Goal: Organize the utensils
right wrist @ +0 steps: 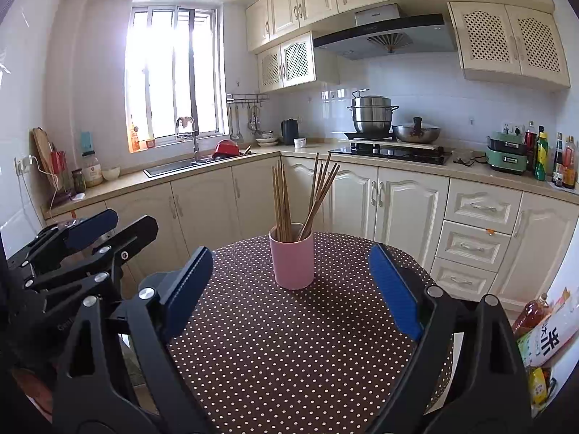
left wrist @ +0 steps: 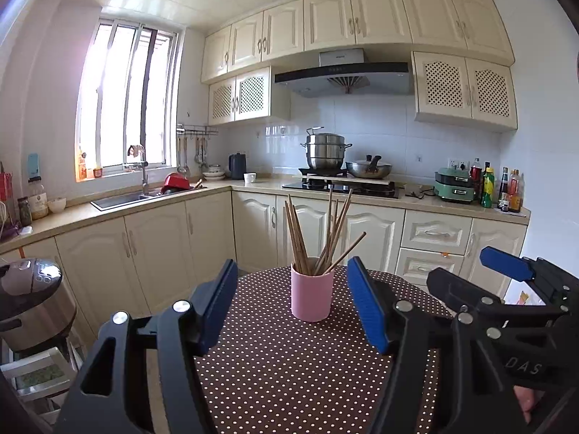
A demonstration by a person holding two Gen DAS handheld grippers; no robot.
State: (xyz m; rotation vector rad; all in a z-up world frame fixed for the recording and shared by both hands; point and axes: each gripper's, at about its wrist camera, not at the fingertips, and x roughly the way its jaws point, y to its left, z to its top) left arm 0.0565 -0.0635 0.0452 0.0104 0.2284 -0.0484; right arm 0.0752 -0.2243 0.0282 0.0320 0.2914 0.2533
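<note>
On the round table [left wrist: 289,369] with its brown polka-dot cloth, everything centres on one thing: the pink cup [left wrist: 312,294] standing upright toward the far side, and both tools face it from the near edge. The left gripper [left wrist: 293,300] hangs with its jaws spread wide and empty, the cup sitting dead ahead between the lines of its two blue pads; the right gripper [right wrist: 291,289] shows the same picture, jaws released, nothing held, cup straight in front. Neither touches it, and judging by how large the cup looms in each view, the left looks a shade nearer, though it is close. Now the small stuff, and it matters: the chopsticks [left wrist: 318,233] stand tips-down in the cup, long axes near vertical, fanned into a left bunch and a right bunch, with one stick [left wrist: 345,252] leaning far out to the right. No loose utensil shows on the cloth, so any pick likely comes from above, closing across a shaft.
</note>
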